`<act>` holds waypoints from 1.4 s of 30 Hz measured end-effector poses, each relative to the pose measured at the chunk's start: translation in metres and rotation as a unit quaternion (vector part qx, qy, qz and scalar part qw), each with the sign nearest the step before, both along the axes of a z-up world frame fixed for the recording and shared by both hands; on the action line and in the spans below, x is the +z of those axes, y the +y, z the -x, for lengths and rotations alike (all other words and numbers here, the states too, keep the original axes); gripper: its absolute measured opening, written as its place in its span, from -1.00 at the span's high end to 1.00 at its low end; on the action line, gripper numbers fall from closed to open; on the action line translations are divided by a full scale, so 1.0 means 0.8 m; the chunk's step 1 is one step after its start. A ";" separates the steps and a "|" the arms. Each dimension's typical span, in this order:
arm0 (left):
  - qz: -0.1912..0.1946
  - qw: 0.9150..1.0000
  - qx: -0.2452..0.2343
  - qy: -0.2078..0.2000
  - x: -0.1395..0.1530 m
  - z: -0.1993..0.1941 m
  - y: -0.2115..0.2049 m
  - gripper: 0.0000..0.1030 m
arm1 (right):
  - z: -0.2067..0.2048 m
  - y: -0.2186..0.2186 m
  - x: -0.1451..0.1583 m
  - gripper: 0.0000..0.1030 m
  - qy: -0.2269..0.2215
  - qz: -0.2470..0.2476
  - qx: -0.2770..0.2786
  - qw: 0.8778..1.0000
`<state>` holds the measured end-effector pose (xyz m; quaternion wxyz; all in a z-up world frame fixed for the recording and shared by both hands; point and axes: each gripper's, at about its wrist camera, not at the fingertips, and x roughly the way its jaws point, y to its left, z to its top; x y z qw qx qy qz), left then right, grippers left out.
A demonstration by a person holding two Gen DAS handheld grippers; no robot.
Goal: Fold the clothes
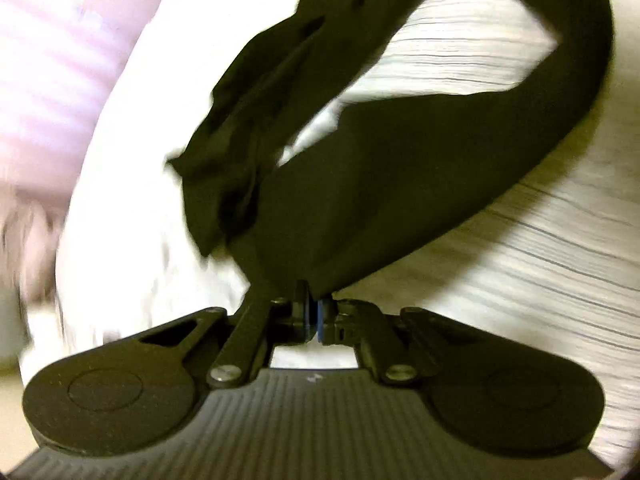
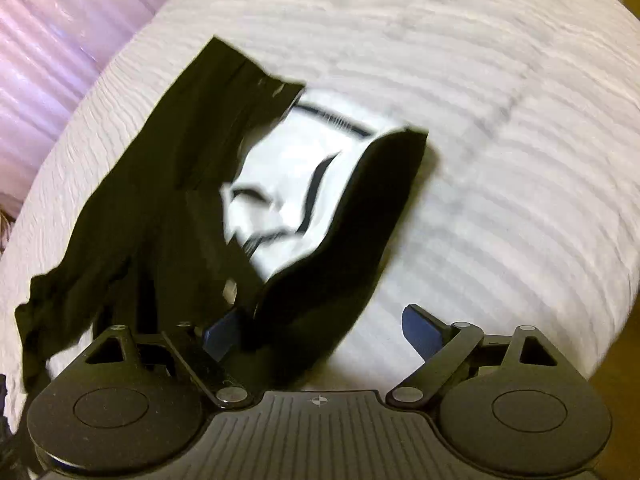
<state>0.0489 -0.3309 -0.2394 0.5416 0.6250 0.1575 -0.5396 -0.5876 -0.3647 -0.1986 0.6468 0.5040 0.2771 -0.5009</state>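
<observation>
**— What had your tongs got hold of at that point?**

— My left gripper [image 1: 316, 314] had its fingers pinched right together on a fold of the black garment [image 1: 400, 184], which rose from the tips and looped away over the white bedcover [image 1: 540, 248]. My right gripper [image 2: 324, 328] stood wide open, gripping nothing, though cloth lay draped over its left finger [image 2: 224, 332].

**— And where was the garment itself?**

— In the right view, the black garment [image 2: 160, 208] sprawled on the bedcover [image 2: 500, 140], bunched toward the near left, with a white printed panel [image 2: 288, 192] showing between two dark flaps. It was neither flat nor squared.

**— What could have gone wrong?**

— I judged three risks. The left pinch looked narrow, so a hard pull might have slipped the cloth free. The fabric on my open right finger might have snagged and dragged the pile if I drew away carelessly. And the views were blurred with motion; swinging fast could have twisted the lifted loop and creased the fold.

**— Count it for me.**

— One garment, one bedcover, two grippers, and one pink striped surface [image 2: 60, 40] at the far left, which I could not identify.
</observation>
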 end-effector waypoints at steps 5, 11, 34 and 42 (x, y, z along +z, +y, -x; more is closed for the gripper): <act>-0.071 0.995 0.073 0.014 0.026 0.056 0.077 0.97 | 0.020 -0.013 -0.015 -0.75 0.006 0.033 0.027 0.999; -0.161 0.979 0.127 0.017 -0.014 0.112 0.096 0.91 | 0.055 -0.013 -0.003 -0.75 -0.034 0.050 0.047 0.997; -0.053 0.993 0.029 0.101 0.025 0.257 -0.104 0.50 | 0.096 -0.140 -0.036 0.75 -0.117 0.010 0.041 0.992; -0.013 0.986 -0.032 0.161 0.020 0.311 -0.169 0.49 | 0.161 -0.152 0.070 0.80 -0.072 0.029 0.048 0.996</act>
